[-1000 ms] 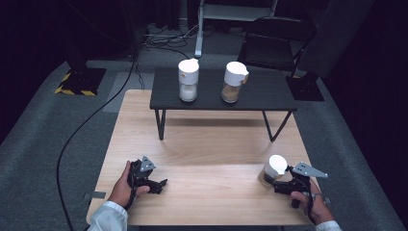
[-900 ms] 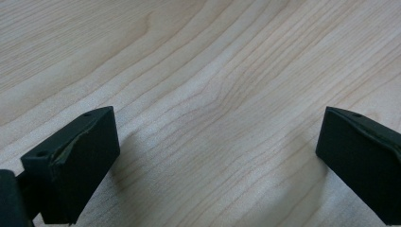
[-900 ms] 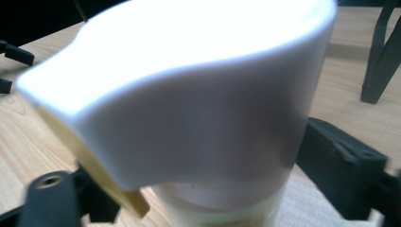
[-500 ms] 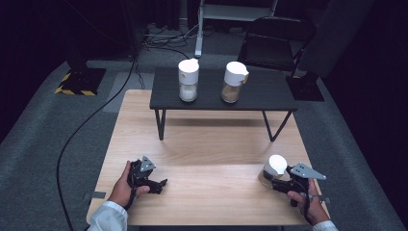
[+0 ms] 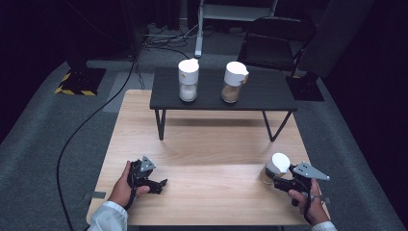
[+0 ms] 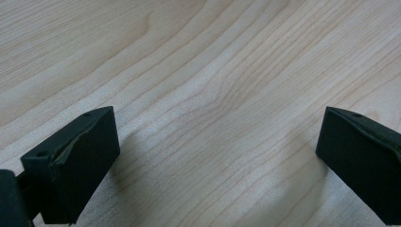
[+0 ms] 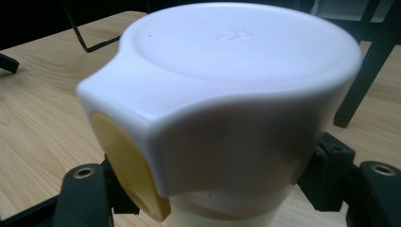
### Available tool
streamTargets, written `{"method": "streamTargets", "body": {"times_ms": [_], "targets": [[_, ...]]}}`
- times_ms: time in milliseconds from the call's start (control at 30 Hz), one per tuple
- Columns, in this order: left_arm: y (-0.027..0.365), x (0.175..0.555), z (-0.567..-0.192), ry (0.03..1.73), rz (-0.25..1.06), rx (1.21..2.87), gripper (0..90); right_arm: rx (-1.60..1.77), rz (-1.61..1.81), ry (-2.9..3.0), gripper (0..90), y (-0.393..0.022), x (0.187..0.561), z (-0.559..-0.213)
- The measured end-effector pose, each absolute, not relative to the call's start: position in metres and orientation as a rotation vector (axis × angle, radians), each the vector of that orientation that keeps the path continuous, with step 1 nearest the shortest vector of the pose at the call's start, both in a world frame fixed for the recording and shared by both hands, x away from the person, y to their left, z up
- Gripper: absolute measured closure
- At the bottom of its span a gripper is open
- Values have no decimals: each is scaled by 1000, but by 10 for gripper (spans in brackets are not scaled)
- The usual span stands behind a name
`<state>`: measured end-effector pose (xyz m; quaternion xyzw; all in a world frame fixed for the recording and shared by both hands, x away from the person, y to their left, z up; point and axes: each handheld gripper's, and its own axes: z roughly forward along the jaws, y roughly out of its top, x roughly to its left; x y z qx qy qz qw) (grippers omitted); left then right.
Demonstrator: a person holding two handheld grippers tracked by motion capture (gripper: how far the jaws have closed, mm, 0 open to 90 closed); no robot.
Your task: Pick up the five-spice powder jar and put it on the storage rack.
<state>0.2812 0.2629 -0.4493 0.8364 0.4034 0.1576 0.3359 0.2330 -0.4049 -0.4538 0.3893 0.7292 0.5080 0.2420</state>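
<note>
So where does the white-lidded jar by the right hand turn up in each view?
High view: the white-lidded jar stands near the bottom right of the picture, on the wooden table, at the right tongs.
Left gripper view: bare table wood between the left tongs.
Right gripper view: it sits at the centre, clamped close up.
Shared landmark: the pale wood grain.

High view: fixed above the person's side, facing forward and down over the whole counter (image 5: 207,159).
Left tongs view: very near, angled down at bare wood.
Right tongs view: very near, facing the jar (image 7: 227,104).
Shared: counter wood; the jar (image 5: 275,167).
</note>
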Motion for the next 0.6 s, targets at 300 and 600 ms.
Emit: {"method": "streamTargets", "body": {"times_ms": [300, 600], "targets": [[263, 281, -449, 1052, 411, 2181, 0, 1084, 1350, 1980, 298, -396, 230, -441], [263, 281, -449, 1052, 411, 2182, 0, 1098, 1316, 1971, 298, -387, 230, -424]]}}
